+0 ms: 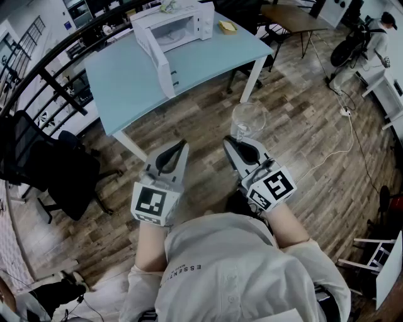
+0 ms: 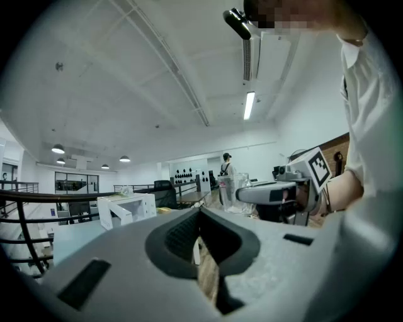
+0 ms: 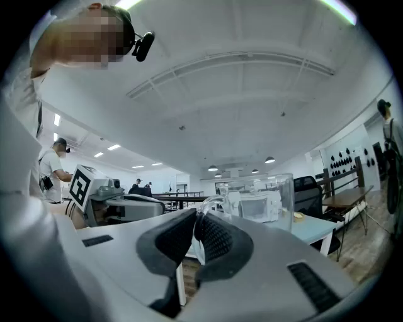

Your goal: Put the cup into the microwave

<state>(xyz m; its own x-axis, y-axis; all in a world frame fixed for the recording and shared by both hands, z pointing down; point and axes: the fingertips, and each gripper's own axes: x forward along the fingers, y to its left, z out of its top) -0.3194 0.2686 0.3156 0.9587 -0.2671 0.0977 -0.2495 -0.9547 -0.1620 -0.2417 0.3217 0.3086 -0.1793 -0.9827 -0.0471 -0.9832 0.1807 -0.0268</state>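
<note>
A clear glass cup [image 1: 249,119] hangs in the air over the wooden floor, short of the light blue table [image 1: 132,82]. My right gripper [image 1: 230,139] is shut on the cup's handle, and in the right gripper view the cup [image 3: 277,201] stands upright just past the jaws [image 3: 196,217]. The white microwave [image 1: 173,28] sits at the table's far side with its door [image 1: 157,60] swung open toward me. It also shows small in the left gripper view [image 2: 126,207]. My left gripper [image 1: 182,144] is level beside the right one, shut with nothing in it [image 2: 200,210].
A black office chair [image 1: 56,176] stands left of the table, next to a dark railing [image 1: 50,69]. A yellow item [image 1: 227,26] lies by the microwave. A wooden table [image 1: 296,17] is at the back right, and a white cable [image 1: 340,144] runs over the floor on the right.
</note>
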